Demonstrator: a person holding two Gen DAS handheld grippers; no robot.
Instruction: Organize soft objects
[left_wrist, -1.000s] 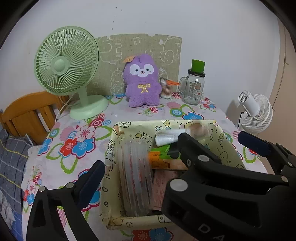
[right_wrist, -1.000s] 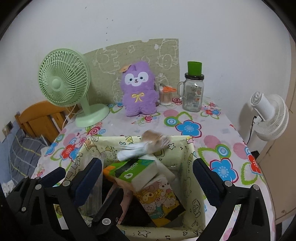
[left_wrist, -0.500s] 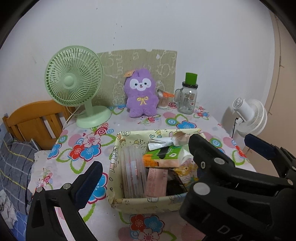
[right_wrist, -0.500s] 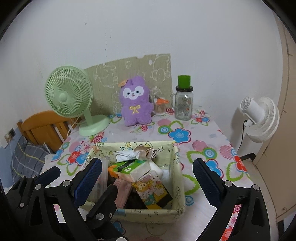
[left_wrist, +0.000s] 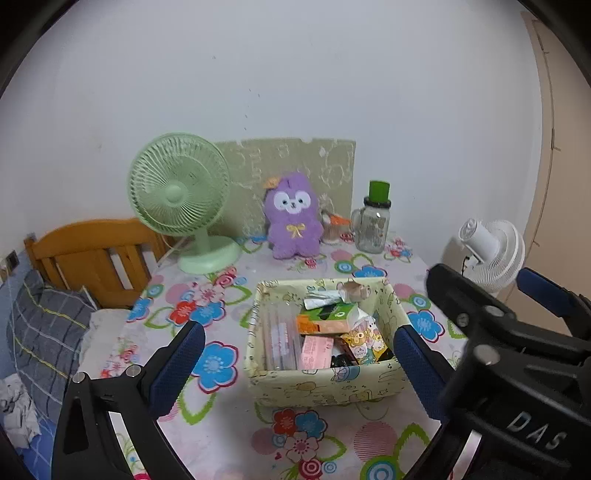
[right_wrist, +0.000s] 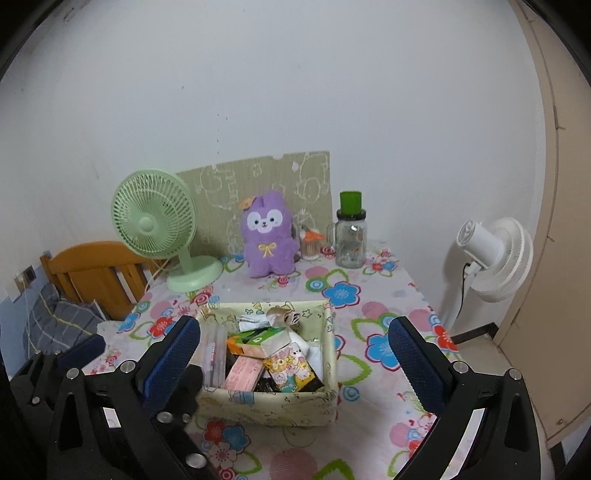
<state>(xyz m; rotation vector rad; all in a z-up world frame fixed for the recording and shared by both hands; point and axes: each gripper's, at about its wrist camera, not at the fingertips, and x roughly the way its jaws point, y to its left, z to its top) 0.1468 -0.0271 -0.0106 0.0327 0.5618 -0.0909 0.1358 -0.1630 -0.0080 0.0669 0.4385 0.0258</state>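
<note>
**Both hand-held grippers wide open and empty, fabric box sits between the pads**

A lot of the box contents can't really be made out. The fabric box (left_wrist: 325, 384) is stuffed: a green-and-orange tissue pack (left_wrist: 328, 317), a cartoon-print pack (left_wrist: 364, 341), a pink packet (left_wrist: 317, 352) and a clear plastic case (left_wrist: 279, 338) can be told apart, but something dark at the bottom is hidden under the rest. The crumpled brownish bit (right_wrist: 282, 316) at the back rim can't be identified. In the left wrist view the lower right is blocked by the right hand-held gripper (right_wrist: 295, 345), so that corner of the counter (left_wrist: 229, 424) is cut off.

The left hand-held gripper (left_wrist: 295, 350) is spread wide with nothing held, and the box is seen between its blue pads, further out on the counter and not touched. The same is seen from the right wrist: pads far apart, nothing gripped, box framed between them.

The purple plush toy (right_wrist: 267, 234) is stood upright at the back of the counter, well apart from both grippers, between the green fan (right_wrist: 155, 229) and the glass jar (right_wrist: 351, 236).
</note>
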